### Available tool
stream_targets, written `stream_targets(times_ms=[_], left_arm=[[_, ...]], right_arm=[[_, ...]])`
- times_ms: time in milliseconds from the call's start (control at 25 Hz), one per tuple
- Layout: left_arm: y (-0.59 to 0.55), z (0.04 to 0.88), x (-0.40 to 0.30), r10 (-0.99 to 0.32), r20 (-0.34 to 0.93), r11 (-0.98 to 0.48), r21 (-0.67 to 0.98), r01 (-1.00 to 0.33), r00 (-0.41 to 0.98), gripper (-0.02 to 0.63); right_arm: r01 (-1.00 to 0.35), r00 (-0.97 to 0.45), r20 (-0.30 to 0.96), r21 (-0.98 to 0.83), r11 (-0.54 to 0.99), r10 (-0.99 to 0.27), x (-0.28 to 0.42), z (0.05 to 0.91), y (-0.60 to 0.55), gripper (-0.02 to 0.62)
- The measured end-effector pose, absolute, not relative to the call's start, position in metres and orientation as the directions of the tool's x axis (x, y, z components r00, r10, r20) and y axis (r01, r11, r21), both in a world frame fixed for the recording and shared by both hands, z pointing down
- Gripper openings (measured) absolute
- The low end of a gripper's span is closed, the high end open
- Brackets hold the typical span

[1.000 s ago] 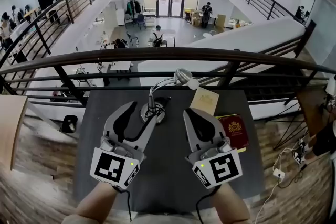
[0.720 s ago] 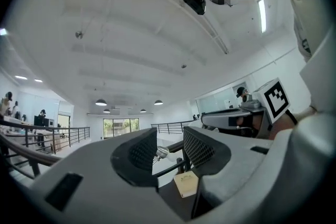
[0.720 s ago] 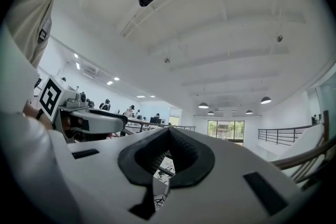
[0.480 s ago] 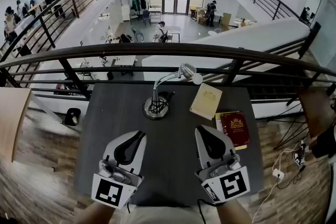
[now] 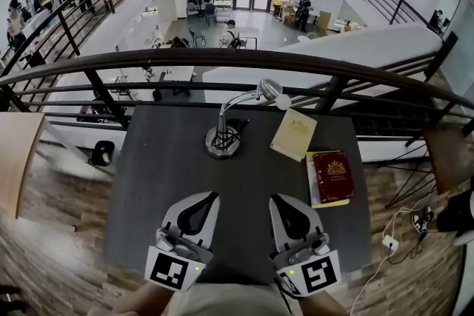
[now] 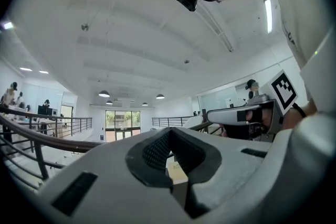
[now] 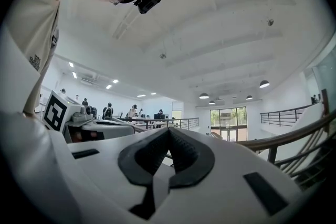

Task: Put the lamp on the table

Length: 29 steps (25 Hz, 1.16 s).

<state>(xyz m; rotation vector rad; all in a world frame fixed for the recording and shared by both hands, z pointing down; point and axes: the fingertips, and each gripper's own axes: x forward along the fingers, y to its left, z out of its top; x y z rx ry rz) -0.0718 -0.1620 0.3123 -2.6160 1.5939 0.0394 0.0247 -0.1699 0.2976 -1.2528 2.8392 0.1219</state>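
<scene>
A silver gooseneck desk lamp (image 5: 224, 138) stands upright on its round base at the far middle of the dark grey table (image 5: 152, 181), its head (image 5: 270, 92) bent to the right and a black cord coiled at the base. My left gripper (image 5: 208, 197) hovers near the table's front edge, well short of the lamp; its jaws are closing fully together with nothing between them. Beside it my right gripper (image 5: 279, 199) is shut and empty. In the left gripper view the left gripper (image 6: 169, 131) points out level over the table, as does the right gripper (image 7: 169, 130) in the right gripper view.
A tan book (image 5: 294, 134) lies right of the lamp. A dark red book (image 5: 331, 176) rests on a yellow-edged one at the table's right edge. A dark railing (image 5: 237, 63) runs behind the table, with a drop to a lower floor beyond.
Both grippers have drawn back from the lamp towards the table's front edge. The left gripper's jaws, open beside the lamp's base a second ago, have come together. The lamp stays upright.
</scene>
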Motion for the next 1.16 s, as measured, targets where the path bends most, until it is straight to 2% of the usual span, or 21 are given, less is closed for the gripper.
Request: stream_targets(times_ms=[1160], left_arm=[[-0.166,0.316,-0.073,-0.885,-0.044,-0.460,-0.061,-0.886,0.463,0.005]], right_arm=[[-0.724,-0.688,-0.027,0.096,0.683,-0.725,0.018,0.310,-0.174,-0.002]])
